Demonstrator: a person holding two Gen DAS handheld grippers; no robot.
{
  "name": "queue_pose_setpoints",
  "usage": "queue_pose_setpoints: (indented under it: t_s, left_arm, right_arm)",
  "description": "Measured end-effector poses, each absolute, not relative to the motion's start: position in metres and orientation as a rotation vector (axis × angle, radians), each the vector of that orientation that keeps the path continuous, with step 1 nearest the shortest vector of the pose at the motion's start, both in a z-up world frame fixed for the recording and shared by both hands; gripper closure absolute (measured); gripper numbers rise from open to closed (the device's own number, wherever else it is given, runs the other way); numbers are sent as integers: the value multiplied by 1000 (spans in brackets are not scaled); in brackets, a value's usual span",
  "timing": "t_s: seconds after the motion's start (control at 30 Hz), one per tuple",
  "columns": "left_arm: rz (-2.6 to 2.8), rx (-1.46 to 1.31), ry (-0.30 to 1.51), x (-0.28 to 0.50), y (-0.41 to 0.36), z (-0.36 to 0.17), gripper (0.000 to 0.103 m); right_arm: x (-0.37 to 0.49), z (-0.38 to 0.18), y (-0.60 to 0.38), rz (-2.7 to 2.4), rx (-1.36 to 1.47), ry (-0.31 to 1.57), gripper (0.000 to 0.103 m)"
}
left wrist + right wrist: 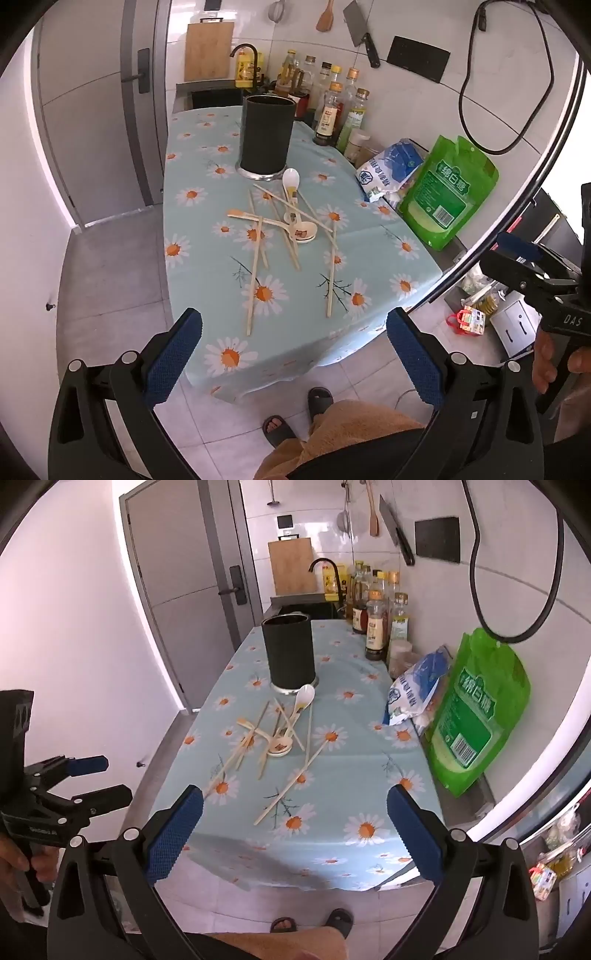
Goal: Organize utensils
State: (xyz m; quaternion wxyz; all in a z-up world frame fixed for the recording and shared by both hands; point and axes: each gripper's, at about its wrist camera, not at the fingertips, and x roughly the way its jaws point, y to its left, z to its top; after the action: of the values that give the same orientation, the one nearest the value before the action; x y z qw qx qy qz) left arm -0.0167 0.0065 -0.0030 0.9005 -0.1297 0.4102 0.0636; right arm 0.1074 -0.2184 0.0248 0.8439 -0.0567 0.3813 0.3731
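A loose heap of pale wooden chopsticks (258,243) (284,792) and white soup spoons (291,180) (305,697) lies on the daisy-print tablecloth (207,155) (354,738). Behind the heap stands a tall black utensil holder (267,134) (289,650), upright and with nothing visible in it. My left gripper (294,325) hangs open before the counter's near edge, nothing between its blue pads. My right gripper (295,803) is open too, over the near edge, holding nothing. In each wrist view the other gripper shows at the side, held by a hand.
Oil and sauce bottles (332,107) (376,616) line the wall at the back right, with a blue-white bag (388,170) and a green bag (448,192) (476,709) nearer. A sink with a black tap (245,61) lies behind the holder. A person's sandalled feet (295,413) stand on the tiled floor.
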Motion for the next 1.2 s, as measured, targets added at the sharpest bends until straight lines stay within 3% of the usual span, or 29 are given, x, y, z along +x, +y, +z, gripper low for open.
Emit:
queue_pose_setpoints:
  t_s: [1.2]
  left_arm:
    - [70, -220, 873, -7, -5, 5, 6]
  right_arm:
    - [106, 27, -209, 778, -152, 865, 4]
